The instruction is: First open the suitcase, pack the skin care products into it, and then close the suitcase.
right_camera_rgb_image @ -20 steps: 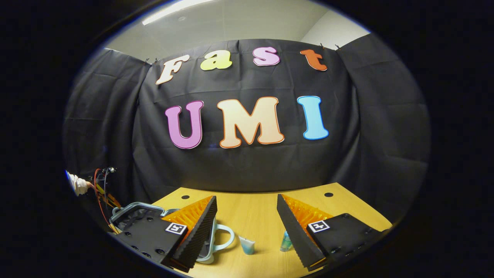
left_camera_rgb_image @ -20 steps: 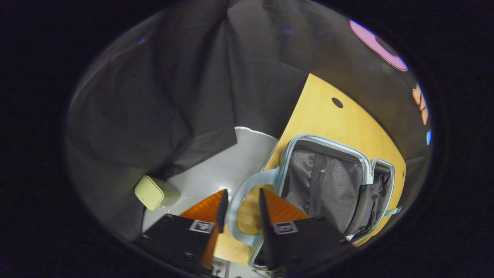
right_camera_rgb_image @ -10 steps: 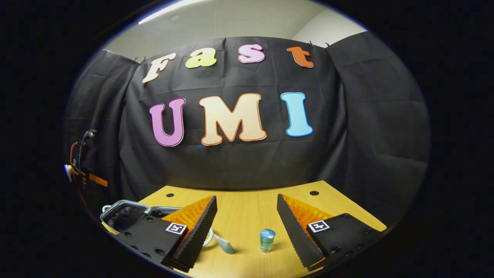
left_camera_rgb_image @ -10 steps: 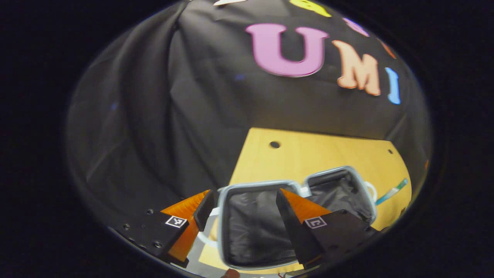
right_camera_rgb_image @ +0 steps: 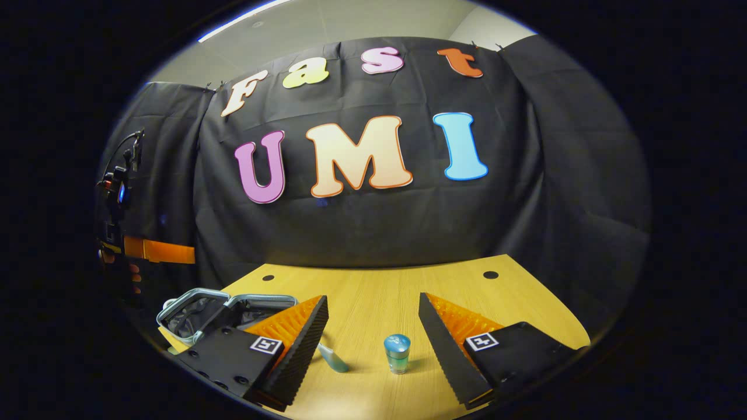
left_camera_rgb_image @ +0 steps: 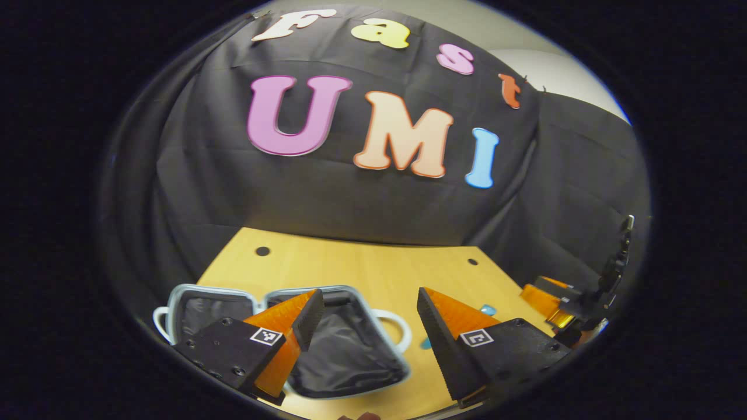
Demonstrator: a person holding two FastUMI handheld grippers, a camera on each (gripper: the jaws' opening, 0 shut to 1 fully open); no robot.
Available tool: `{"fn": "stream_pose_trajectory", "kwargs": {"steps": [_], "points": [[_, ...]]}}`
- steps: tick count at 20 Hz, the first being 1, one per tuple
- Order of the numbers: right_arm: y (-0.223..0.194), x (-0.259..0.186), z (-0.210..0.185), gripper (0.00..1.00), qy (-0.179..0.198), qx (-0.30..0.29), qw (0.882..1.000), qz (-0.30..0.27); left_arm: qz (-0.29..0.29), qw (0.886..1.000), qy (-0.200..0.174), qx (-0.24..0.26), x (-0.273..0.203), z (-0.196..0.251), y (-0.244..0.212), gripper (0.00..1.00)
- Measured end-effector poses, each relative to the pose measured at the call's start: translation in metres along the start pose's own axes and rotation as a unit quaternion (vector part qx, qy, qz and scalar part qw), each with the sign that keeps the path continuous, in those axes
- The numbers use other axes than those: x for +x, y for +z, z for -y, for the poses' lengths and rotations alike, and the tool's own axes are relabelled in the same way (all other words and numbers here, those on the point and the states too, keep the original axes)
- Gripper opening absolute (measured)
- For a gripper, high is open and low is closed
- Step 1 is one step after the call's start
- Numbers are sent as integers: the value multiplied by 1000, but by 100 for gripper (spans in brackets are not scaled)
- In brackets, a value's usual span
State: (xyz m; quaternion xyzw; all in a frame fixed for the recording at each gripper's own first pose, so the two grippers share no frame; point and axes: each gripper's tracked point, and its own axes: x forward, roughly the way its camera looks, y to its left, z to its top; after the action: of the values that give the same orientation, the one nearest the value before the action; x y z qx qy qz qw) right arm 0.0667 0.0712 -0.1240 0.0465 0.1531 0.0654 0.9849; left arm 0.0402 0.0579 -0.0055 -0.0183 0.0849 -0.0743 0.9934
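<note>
Tongs both wide, empty: your right (right_camera_rgb_image: 373,344) frames bottle (right_camera_rgb_image: 397,353) for pickup; suitcase (left_camera_rgb_image: 344,350) lies open on worktop (right_camera_rgb_image: 373,291).

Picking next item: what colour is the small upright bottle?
Blue-green, with a rounded blue cap; right gripper view.

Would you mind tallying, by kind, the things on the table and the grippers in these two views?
Suitcase, lying open: 1
Small bottle with blue cap, upright: 1
Tube, lying flat: 1
Grippers, left gripper and right gripper, both open and empty: 2
Total: 5
</note>
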Motion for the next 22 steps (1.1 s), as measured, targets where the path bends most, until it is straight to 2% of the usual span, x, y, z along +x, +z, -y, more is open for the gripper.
{"fn": "stream_pose_trajectory", "kwargs": {"steps": [1,2,6,11,12,14,15,16,19,20,21,22], "points": [[-5,2,4,98,10,1,1000,-6,3,1000,-1,-5,10,16,-9,91],[-10,5,8,98,19,0,1000,-12,6,1000,-4,-13,20,31,-19,94],[-41,20,25,97,52,-9,998,-35,-2,999,0,-49,61,74,-76,94],[-85,43,35,95,78,-10,995,-66,-25,998,23,-56,108,91,-151,95],[-89,45,37,97,79,-10,995,-67,-34,997,24,-58,115,92,-163,95],[-96,46,40,95,80,-18,994,-67,-38,997,26,-67,129,95,-177,96],[-99,47,42,98,81,-23,994,-69,-44,996,26,-68,134,95,-185,91],[-102,49,43,95,83,-28,994,-72,-50,996,29,-69,138,96,-193,95],[-110,56,47,98,86,-38,993,-78,-63,996,37,-60,148,92,-211,94],[-114,58,47,96,87,-38,992,-81,-69,995,36,-59,151,93,-217,92],[-116,61,47,98,88,-37,992,-85,-74,995,42,-59,153,91,-221,87],[-120,63,46,98,89,-37,992,-87,-78,994,46,-56,155,89,-224,77]]}}
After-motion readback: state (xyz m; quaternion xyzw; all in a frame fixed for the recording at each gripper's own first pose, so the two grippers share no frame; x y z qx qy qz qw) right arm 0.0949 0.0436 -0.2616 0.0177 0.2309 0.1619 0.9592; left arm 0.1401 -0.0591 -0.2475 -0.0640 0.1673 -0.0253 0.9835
